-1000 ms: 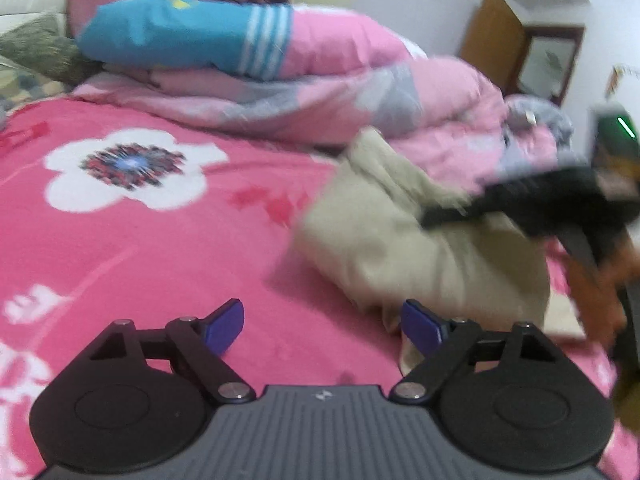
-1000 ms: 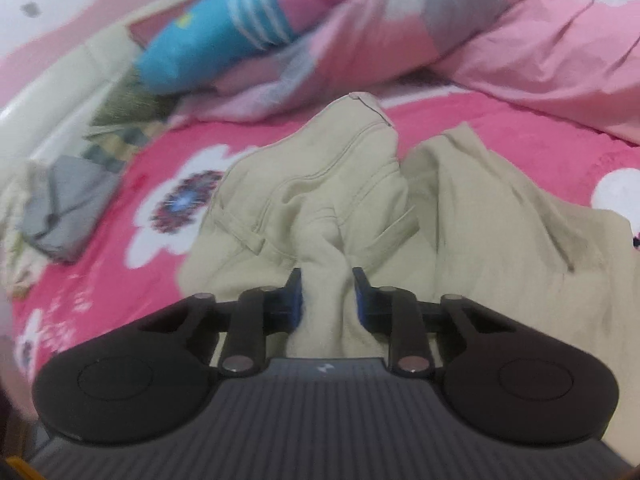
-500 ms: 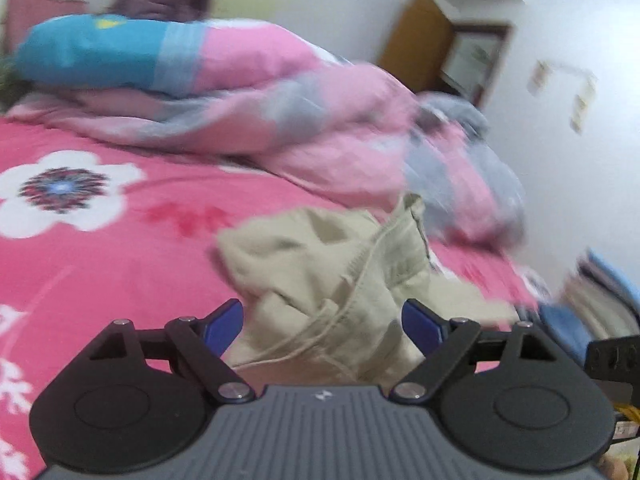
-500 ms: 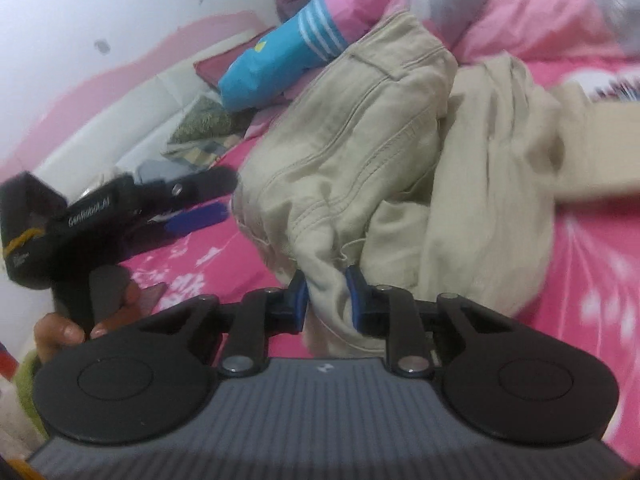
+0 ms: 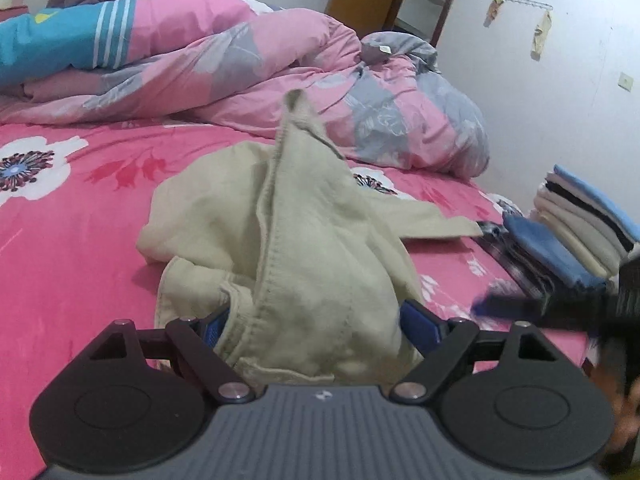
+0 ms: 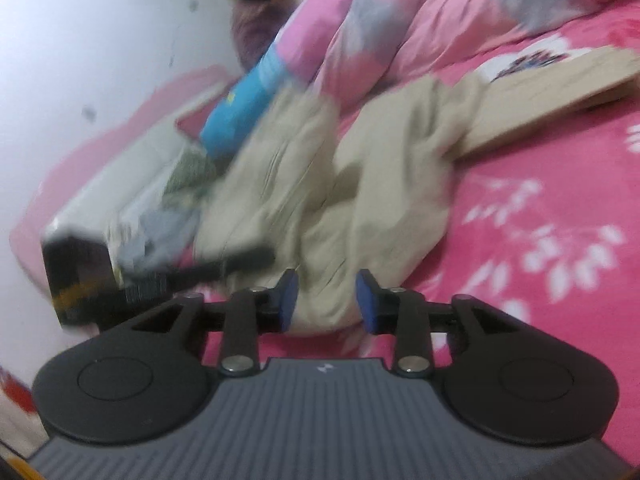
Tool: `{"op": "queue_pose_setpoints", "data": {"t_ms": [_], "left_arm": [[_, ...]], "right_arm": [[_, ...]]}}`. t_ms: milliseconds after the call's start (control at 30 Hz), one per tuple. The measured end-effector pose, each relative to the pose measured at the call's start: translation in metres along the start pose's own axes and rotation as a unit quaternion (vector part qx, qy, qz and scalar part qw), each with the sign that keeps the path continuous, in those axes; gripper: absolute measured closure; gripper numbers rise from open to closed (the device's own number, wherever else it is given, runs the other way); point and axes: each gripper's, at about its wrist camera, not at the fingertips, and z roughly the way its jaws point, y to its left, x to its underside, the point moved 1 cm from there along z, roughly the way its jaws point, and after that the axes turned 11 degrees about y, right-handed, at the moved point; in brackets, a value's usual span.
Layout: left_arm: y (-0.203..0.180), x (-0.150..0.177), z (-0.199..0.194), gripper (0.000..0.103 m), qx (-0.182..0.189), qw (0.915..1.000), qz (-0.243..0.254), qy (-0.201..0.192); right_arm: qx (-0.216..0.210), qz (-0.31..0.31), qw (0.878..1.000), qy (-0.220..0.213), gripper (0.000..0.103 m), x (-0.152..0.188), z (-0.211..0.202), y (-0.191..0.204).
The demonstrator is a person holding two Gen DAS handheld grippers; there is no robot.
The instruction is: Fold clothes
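Note:
Beige trousers (image 5: 304, 220) lie crumpled on the pink flowered sheet (image 5: 80, 240), one fold standing up in a peak. My left gripper (image 5: 316, 320) has its jaws wide and just closing, with a thick bunch of the waist end between them; the pads do not squeeze it. In the right wrist view the trousers (image 6: 360, 184) are blurred, one leg stretched flat to the right. My right gripper (image 6: 327, 302) has its jaws opening; a lump of cloth sits loose between them. Each gripper shows as a dark blur in the other's view, the right gripper (image 5: 520, 304) and the left gripper (image 6: 160, 276).
A rumpled pink and grey quilt (image 5: 280, 60) fills the far side of the bed. A stack of folded clothes (image 5: 580, 224) sits at the bed's right edge by the white wall. A person in purple (image 6: 260, 12) is at the head end.
My right gripper's jaws have parted and let go of the trousers it was shut on. The left gripper has swung right, and the cloth now lies between its wide jaws.

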Motion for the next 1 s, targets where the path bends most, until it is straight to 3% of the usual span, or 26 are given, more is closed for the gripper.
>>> {"op": "queue_pose_setpoints", "data": {"t_ms": [67, 200, 333, 533, 567, 633, 667, 767, 1000], "left_arm": [[-0.003, 0.004, -0.002, 0.019, -0.001, 1.0000, 0.008, -0.001], [-0.011, 0.011, -0.005, 0.019, -0.003, 0.9996, 0.027, -0.005], [-0.022, 0.019, -0.005, 0.019, -0.012, 0.9983, 0.056, -0.010], [-0.031, 0.028, -0.004, 0.018, -0.017, 0.9960, 0.087, -0.014], [-0.031, 0.029, -0.004, 0.018, -0.018, 0.9958, 0.089, -0.013], [-0.030, 0.033, -0.004, 0.018, -0.016, 0.9954, 0.094, -0.009], [-0.029, 0.034, -0.004, 0.018, -0.014, 0.9954, 0.094, -0.008], [-0.026, 0.040, -0.008, 0.019, -0.006, 0.9956, 0.093, -0.007], [-0.043, 0.059, -0.026, 0.014, 0.018, 0.9922, 0.122, -0.012]], "right_arm": [[-0.004, 0.009, 1.000, -0.017, 0.051, -0.014, -0.010, -0.005], [0.011, -0.038, 0.999, -0.020, 0.013, -0.061, 0.006, 0.018], [0.026, -0.077, 0.996, 0.030, 0.004, -0.112, 0.061, 0.051], [0.080, -0.098, 0.978, 0.168, 0.001, -0.144, 0.153, 0.071], [0.088, -0.096, 0.973, 0.189, 0.004, -0.142, 0.165, 0.068], [0.083, -0.085, 0.970, 0.211, 0.039, -0.135, 0.174, 0.060], [0.076, -0.078, 0.972, 0.210, 0.062, -0.131, 0.170, 0.058], [0.068, -0.078, 0.979, 0.176, 0.080, -0.115, 0.136, 0.059], [0.088, -0.053, 0.993, 0.061, 0.085, -0.064, 0.013, 0.044]]}}
